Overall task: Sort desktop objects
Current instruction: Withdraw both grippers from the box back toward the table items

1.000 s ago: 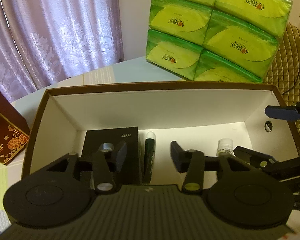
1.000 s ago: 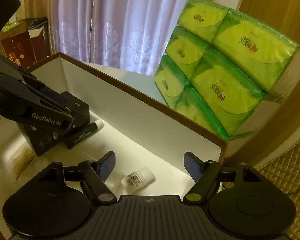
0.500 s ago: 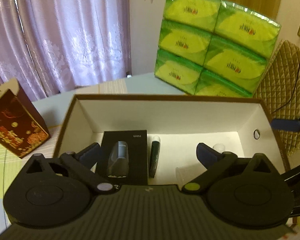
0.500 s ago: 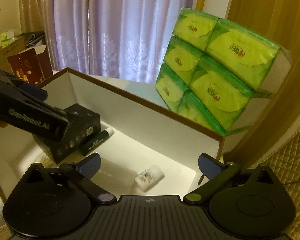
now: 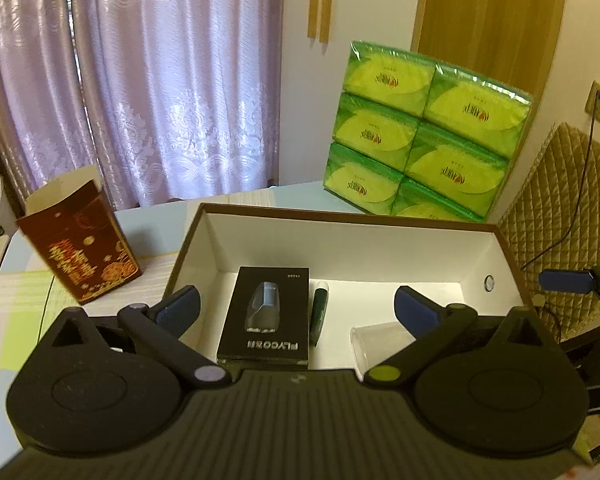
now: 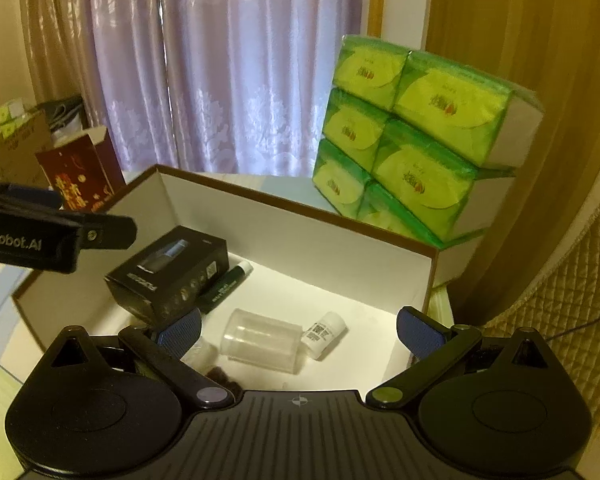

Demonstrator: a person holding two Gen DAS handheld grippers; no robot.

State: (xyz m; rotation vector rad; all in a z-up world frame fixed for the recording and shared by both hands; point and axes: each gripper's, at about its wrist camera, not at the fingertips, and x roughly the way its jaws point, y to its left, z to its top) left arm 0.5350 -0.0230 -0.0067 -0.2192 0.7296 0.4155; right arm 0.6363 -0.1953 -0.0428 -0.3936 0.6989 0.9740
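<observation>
Above the box [image 5: 352,232], both grippers hang w/ jaws spread wide and nothing between them. Left gripper [image 5: 296,310] sits over the near-left part of the box; right gripper [image 6: 298,330] over the near-right part.

Inside the box, per both views: black carton [image 5: 266,316] lies flat at left, green tube [image 5: 319,312] just beside its right edge, clear cup [image 6: 260,344] on its side near the front wall, white bottle [image 6: 324,334] touching or nearly touching the cup's open end. Some small dark bits [image 6: 220,376] sit by the cup in the right wrist view; can't tell what they are.

Judgement: sorting looks mostly done, and the step in hand seems to be pulling clear of the box, or going for whatever's left outside. To do it well, lift straight up, keep jaws apart so no pad catches the box wall, and keep the 2 grippers off each other, since they're close in both views. Red carton [image 5: 80,256] stands upright on the table [image 5: 152,232] left of the box, apart from it; if it's next, the left gripper is nearer, approach from above and pinch its narrow faces. Tissue packs [image 5: 420,136] are stacked behind the box, prob. too wide for these jaws.

Relative to jaws: the black carton lies below and between the left pads; cup and bottle lie below and between the right pads, none touched.
</observation>
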